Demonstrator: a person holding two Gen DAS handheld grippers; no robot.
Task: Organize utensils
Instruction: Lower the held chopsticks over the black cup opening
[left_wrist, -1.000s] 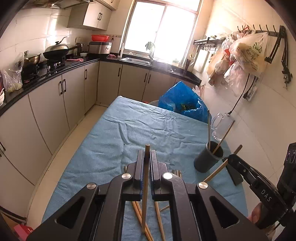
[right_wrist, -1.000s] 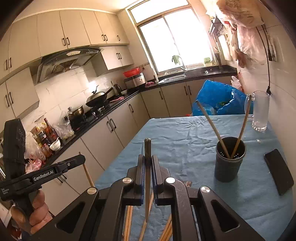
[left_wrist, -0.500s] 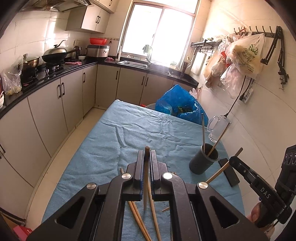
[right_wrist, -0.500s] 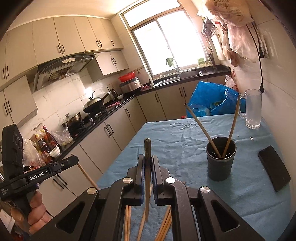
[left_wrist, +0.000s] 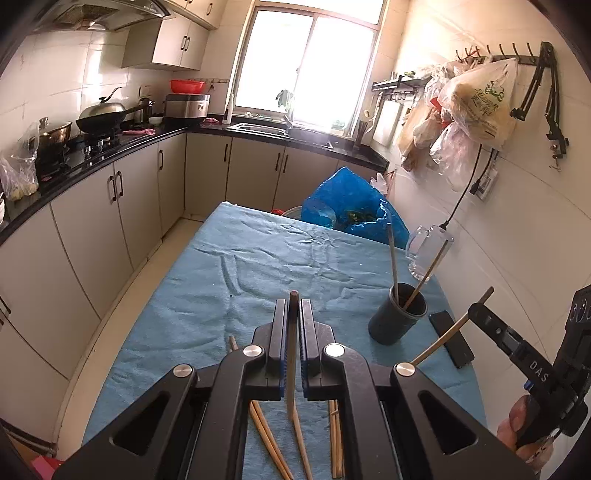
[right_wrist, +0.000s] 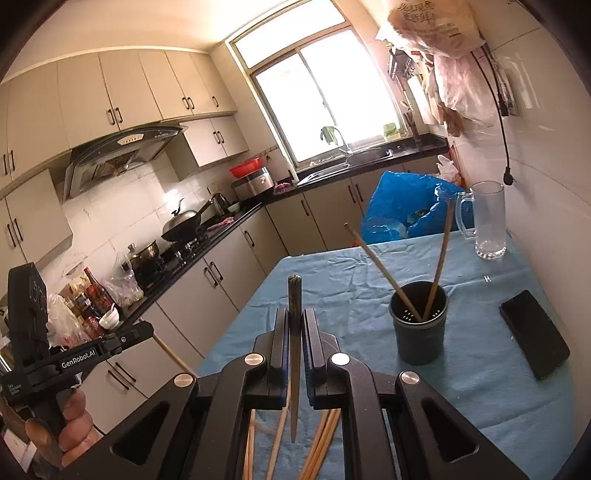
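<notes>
Each hand has a chopstick pinched upright: the left gripper (left_wrist: 292, 325) is clamped on one chopstick (left_wrist: 291, 354), the right gripper (right_wrist: 294, 332) on a darker chopstick (right_wrist: 294, 332). Over the last second the black holder (right_wrist: 419, 321) has slid further off ahead and to the right of both sets of jaws, so neither stick is going in yet. Beneath the jaws, loose chopsticks (left_wrist: 266, 435) lie on the blue cloth (left_wrist: 221, 288). The right view shows the two sticks standing crossed in the holder; the left view shows the right gripper's stick from the side. Beyond stand a phone (right_wrist: 533, 345) and a glass mug (right_wrist: 487, 221).
</notes>
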